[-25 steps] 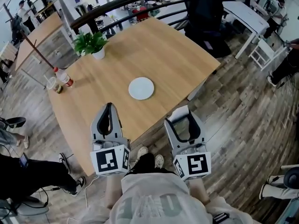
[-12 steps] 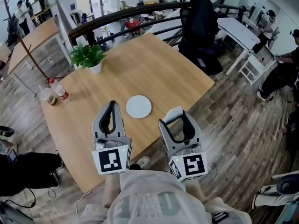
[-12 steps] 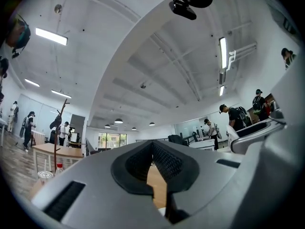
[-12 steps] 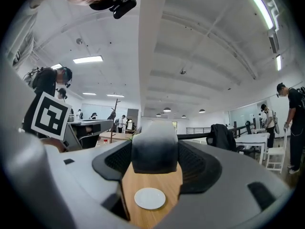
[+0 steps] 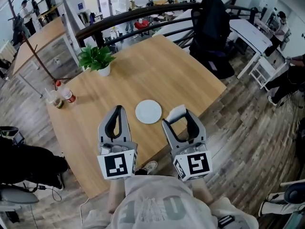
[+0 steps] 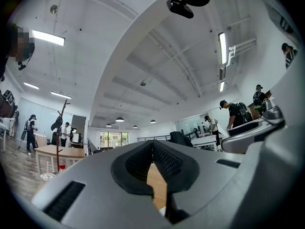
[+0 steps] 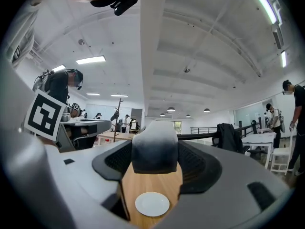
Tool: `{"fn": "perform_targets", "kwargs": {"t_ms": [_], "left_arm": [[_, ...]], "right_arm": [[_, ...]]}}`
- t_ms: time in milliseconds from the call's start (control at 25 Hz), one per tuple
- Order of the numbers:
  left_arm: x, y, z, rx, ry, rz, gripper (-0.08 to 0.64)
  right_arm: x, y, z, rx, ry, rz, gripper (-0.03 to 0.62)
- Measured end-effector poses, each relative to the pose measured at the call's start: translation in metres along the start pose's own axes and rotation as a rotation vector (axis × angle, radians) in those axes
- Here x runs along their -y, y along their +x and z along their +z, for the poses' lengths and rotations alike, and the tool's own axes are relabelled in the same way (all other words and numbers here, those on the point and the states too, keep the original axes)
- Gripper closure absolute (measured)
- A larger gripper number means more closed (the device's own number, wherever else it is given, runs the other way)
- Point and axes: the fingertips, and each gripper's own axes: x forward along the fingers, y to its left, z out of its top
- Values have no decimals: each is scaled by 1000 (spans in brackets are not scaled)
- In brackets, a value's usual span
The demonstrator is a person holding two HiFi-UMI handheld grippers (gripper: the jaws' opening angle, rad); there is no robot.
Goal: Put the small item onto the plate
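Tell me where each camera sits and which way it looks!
Head view: on the person's head, looking steeply down at the wooden table, white plate, left gripper and right gripper; their sweatshirt shows.
Left gripper view: rides on the left gripper, looking along its shut jaws, mostly up at the ceiling.
Right gripper view: rides on the right gripper, looking along jaws clamped on the small white item, with the plate beyond.
Shared: the head and right gripper views both show the plate and the item.
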Motion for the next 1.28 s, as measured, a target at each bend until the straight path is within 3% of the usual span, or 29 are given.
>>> {"fn": "perform_targets", "kwargs": {"t_ms": [200,440,720,1000,1280], "left_arm": [[-12,2,-13,-20,-38,19,551],[-20,1,-46,-134,-45,2,551],[-42,3,-72,-164,-72,45,551],[-45,11,-97,-216,-85,49,551],[-42,21,-116,-259,-88,37,551]], "right_arm": [[-4,37,-8,-47,-89,39,284],[-9,96,-64,-222,-73,120,285],[-16,146,-161,-489,-78,235,284],[-19,166,-249,-784,-162,325,285],[-24,169,-311,-1008,-220,402,285]]}}
